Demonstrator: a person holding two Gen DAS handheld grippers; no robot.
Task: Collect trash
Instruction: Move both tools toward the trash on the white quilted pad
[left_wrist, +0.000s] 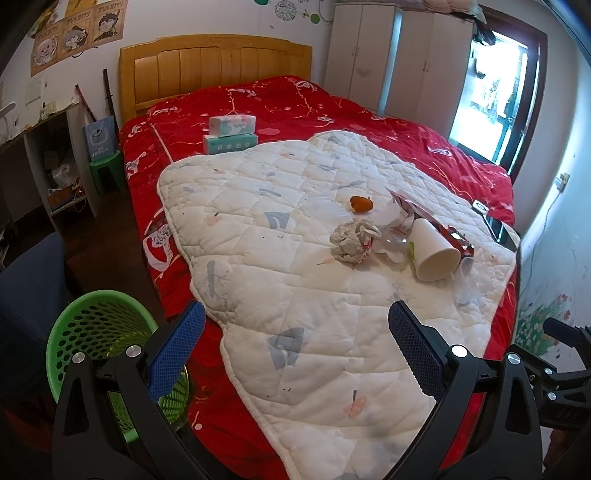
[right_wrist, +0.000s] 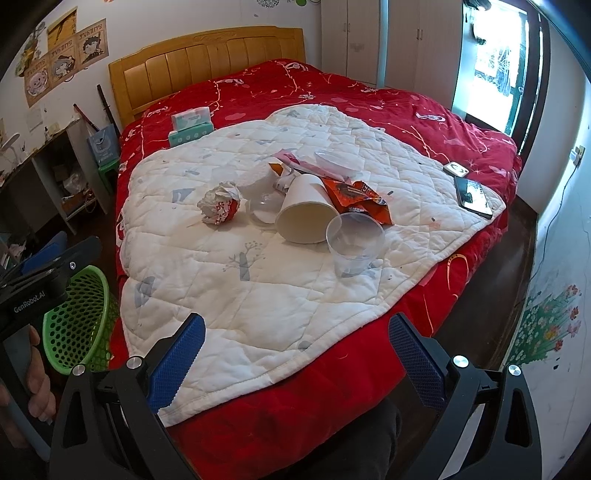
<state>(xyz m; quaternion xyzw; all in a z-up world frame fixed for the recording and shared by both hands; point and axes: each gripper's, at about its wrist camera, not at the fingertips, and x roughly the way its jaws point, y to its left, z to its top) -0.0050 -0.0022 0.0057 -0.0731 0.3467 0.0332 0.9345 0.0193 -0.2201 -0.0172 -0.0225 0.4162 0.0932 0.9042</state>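
No trash is seen collected — paper cup (right_wrist: 304, 210), crumpled wrapper (right_wrist: 221, 209) and clear cup (right_wrist: 352, 243) remain on the quilt (right_wrist: 229, 288); left gripper (left_wrist: 295, 347) and right gripper (right_wrist: 295, 350) are held spread, empty, near the green basket (left_wrist: 92, 328).

Daylight is streaming through the overexposed doorway (left_wrist: 487, 92), glaring white; fisheye distortion is bending the dark, vignetted frame edges.

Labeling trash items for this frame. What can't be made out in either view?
- Green basket: its inside is blocked by the left gripper in the left view and cut by the frame edge in the right view.
- Red wrapper: mostly behind the paper cup, left view.
- Orange snack bag: print too crumpled to read.
- Clear cups behind the paper cup: count unclear, both views.
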